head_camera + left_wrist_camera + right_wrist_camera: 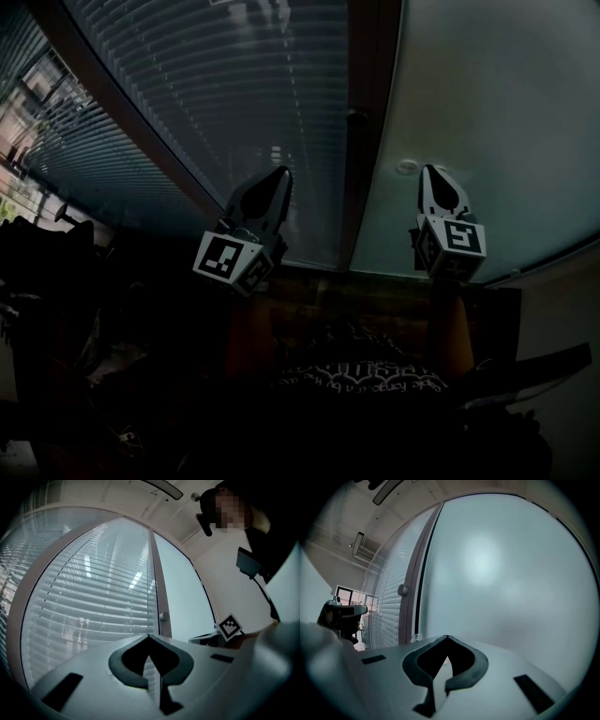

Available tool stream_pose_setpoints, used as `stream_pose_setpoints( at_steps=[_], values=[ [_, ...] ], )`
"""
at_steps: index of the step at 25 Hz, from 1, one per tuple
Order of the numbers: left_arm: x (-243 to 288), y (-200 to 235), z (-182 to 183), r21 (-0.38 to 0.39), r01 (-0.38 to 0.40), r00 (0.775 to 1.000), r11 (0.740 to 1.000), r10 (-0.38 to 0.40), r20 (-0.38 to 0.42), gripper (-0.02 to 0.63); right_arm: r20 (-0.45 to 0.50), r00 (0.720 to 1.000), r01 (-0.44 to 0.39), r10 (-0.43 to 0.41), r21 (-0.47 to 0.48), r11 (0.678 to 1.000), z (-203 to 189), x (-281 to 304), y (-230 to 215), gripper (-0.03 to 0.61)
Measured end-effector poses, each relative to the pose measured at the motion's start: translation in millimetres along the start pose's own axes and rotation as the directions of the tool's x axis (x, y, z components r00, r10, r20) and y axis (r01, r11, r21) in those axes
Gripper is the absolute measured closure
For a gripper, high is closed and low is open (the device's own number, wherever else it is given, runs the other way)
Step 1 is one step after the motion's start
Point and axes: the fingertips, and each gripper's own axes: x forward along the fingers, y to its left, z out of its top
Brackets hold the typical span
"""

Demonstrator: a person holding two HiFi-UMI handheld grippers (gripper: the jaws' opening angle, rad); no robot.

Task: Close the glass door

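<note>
Right gripper view: right gripper point(447, 638) closed tight, jaw tips meeting, nothing between them, aimed at the pale frosted glass door point(501, 573) filling most of the frame. Just left of that pane, a brown vertical door post point(408, 597) carrying a small round grey knob point(402, 590). Left of the post, a window of white horizontal blinds point(386, 597).

Left gripper view: left gripper point(149, 636) likewise shut and empty, pointed at the blinds just left of the post. Seen only here: a person's dark-clad upper body high to the right of the post, and a long ceiling light point(161, 487).

Head view: both grippers raised, one either side of the post, whether touching the glass not clear. Only here, a small round disc point(406, 167) on the frosted pane, just right of the post.

Writing: black-and-white square markers on each gripper's cube point(230, 261); white print on a dark patterned garment point(366, 370) below the post, not readable.
</note>
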Motion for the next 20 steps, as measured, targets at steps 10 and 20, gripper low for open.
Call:
stream_pose_setpoints(
  at_steps=[10,20],
  values=[
    [2.3,-1.0,-7.9,0.001,-0.017,0.999,1.0,0.017,-0.038,0.612,0.047,0.999,0.023,-0.02,-0.053,0.998,13.3,-7.3,2.5,0.575],
    [12.6,-8.0,-6.5,-0.003,-0.007,0.999,1.0,0.007,-0.036,0.612,0.071,0.997,0.034,-0.032,-0.036,0.999,14.8,-17.4,2.3,0.575]
  ],
)
